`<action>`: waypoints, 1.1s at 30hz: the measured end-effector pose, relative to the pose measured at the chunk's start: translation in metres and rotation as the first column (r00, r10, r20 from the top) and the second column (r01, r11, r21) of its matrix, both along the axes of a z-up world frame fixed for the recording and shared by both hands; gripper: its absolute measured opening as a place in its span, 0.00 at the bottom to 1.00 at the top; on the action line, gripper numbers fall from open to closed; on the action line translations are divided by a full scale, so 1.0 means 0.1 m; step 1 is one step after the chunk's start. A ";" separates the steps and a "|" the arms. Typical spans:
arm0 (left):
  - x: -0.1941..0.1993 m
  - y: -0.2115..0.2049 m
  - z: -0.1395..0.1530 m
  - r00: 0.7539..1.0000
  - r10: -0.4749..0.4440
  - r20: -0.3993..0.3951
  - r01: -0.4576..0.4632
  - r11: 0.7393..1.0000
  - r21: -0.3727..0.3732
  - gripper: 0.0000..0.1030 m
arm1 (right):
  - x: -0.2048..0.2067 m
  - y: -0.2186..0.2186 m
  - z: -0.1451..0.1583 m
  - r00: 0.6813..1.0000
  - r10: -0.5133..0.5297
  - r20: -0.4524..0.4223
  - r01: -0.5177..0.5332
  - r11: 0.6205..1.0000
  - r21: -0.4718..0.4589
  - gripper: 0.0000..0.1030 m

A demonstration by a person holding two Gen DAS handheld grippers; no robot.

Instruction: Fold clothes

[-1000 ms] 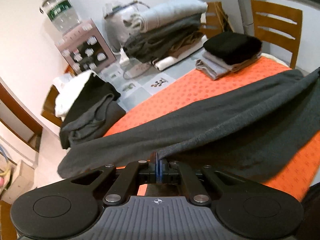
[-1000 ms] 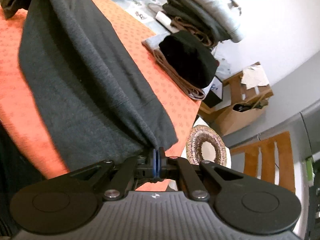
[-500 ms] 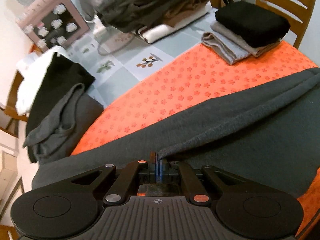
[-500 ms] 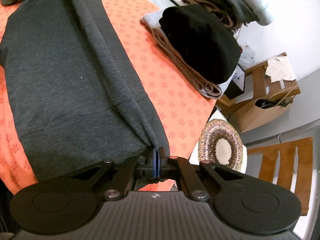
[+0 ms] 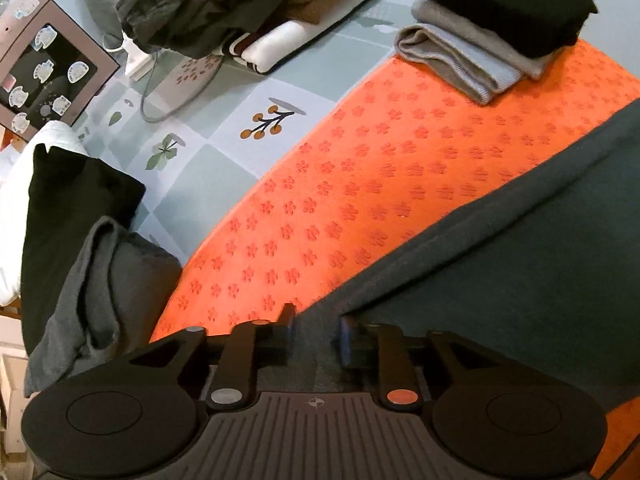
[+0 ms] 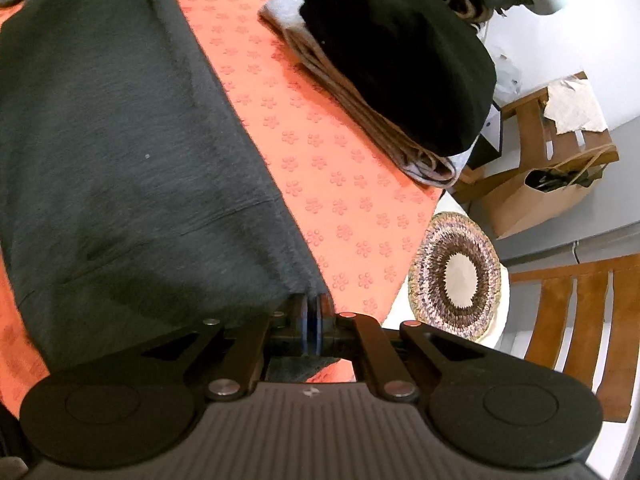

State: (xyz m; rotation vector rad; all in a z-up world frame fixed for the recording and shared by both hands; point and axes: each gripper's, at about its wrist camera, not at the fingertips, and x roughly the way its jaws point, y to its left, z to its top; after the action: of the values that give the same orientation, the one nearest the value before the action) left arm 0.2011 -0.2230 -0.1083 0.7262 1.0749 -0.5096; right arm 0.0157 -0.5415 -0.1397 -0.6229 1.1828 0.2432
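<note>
Since the earlier frames both tools have dropped lower over the worktop, and the dark grey garment (image 5: 500, 280), then lifted in a sagging span, now lies flat on the orange mat (image 5: 360, 184). The mat covers the worktop beside a pale patterned cloth (image 5: 208, 168); a folded stack topped in black (image 5: 504, 0) sits at upper right of the left view, loose clothes (image 5: 80, 248) at left. In the right view a woven round mat (image 6: 456, 272) and a wooden chair (image 6: 580, 320) lie at lower right. Both tools point steeply downward. The left tool (image 5: 316, 330) is opening, its pads apart with the garment's edge between them. The right tool (image 6: 312, 320) is clenched on the garment's corner. The garment's long axis runs diagonally, lower left to upper right in the left view.
</note>
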 end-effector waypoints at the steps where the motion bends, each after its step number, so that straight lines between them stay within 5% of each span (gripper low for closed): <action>1: 0.02 0.01 -0.02 1.000 0.013 -0.001 -0.013 1.000 -0.007 0.32 | 0.02 -0.01 0.00 1.000 -0.006 0.004 0.006 1.000 0.002 0.04; 7: 0.10 0.10 -0.13 0.995 0.090 0.041 -0.088 0.995 -0.038 0.52 | 0.09 -0.11 0.00 0.997 -0.046 0.063 0.046 0.999 0.011 0.04; 11: 0.04 0.20 -0.01 0.984 0.168 0.063 -0.156 0.974 -0.165 0.59 | 0.08 -0.32 0.12 0.982 -0.148 0.119 0.139 0.987 0.084 0.05; 12: 0.01 0.24 0.05 0.980 0.188 0.058 -0.171 0.960 -0.221 0.67 | 0.06 -0.39 0.17 0.975 -0.186 0.124 0.172 0.978 0.116 0.06; 15: -0.05 0.35 0.24 0.969 0.246 0.022 -0.220 0.901 -0.374 0.90 | -0.05 -0.63 0.29 0.948 -0.298 0.112 0.267 0.936 0.231 0.16; 18: -0.15 0.36 0.36 0.963 0.268 -0.003 -0.244 0.870 -0.428 0.91 | -0.22 -0.83 0.36 0.913 -0.400 0.078 0.354 0.874 0.332 0.26; 23: -0.43 0.29 0.46 0.965 0.260 -0.014 -0.238 0.860 -0.452 0.91 | -0.66 -1.03 0.38 0.861 -0.509 -0.012 0.448 0.747 0.491 0.32; 25: -0.61 0.22 0.47 0.973 0.229 -0.024 -0.214 0.862 -0.459 0.91 | -0.86 -0.98 0.38 0.876 -0.481 -0.032 0.423 0.737 0.527 0.34; 29: -0.95 0.05 0.38 0.987 0.144 -0.067 -0.159 0.872 -0.463 0.91 | -1.21 -0.83 0.34 0.921 -0.386 -0.047 0.341 0.742 0.577 0.56; 33: -1.21 -0.07 0.23 0.987 0.097 -0.125 -0.144 0.882 -0.449 0.91 | -1.35 -0.69 0.21 0.951 -0.307 -0.044 0.275 0.767 0.580 0.58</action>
State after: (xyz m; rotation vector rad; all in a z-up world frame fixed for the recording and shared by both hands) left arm 0.0798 -0.2304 -0.0854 0.2164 1.0317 -0.6677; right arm -0.1197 -0.6100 -0.1183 0.1004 1.0607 0.3029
